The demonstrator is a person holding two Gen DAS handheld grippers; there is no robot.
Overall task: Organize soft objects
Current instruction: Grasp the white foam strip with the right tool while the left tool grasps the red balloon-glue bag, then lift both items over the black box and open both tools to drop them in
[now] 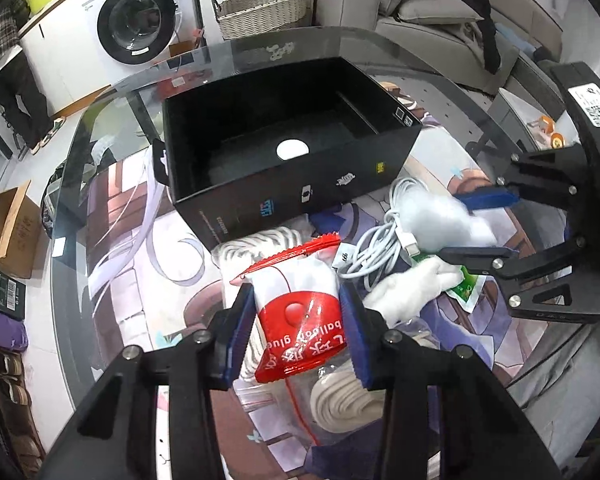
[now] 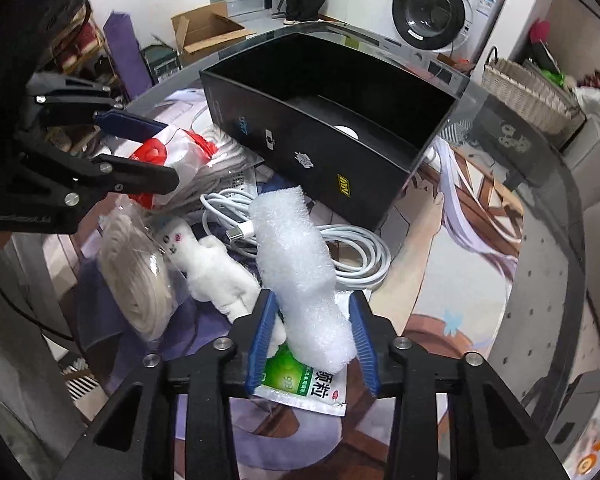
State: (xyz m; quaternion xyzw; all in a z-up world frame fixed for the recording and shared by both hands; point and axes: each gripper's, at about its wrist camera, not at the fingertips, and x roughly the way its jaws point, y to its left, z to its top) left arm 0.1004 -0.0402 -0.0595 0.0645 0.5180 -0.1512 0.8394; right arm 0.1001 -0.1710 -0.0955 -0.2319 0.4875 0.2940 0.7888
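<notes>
My left gripper (image 1: 296, 292) is shut on a red-and-white balloon glue bag (image 1: 300, 320), its blue pads pressing both sides of the bag above the pile. My right gripper (image 2: 312, 298) is shut on a white foam piece (image 2: 292, 240) that stands up between its pads. Each gripper shows in the other's view: the right gripper (image 1: 450, 226) with the foam (image 1: 428, 212), the left gripper (image 2: 166, 152) with the bag (image 2: 160, 156). Behind the pile an open black box (image 1: 292, 184) (image 2: 320, 140) sits on the glass table. Loose in the pile are a white plush toy (image 2: 220, 276), a white cable (image 2: 356, 252) and a green sachet (image 2: 300, 388).
A coil of pale rope in a clear bag (image 2: 136, 280) (image 1: 340, 400) lies by the plush. Beyond the round glass table's edge (image 1: 204, 52) are a wicker basket (image 1: 260, 12), a washing machine (image 1: 136, 24), a grey sofa (image 1: 440, 20) and a cardboard box (image 2: 208, 32).
</notes>
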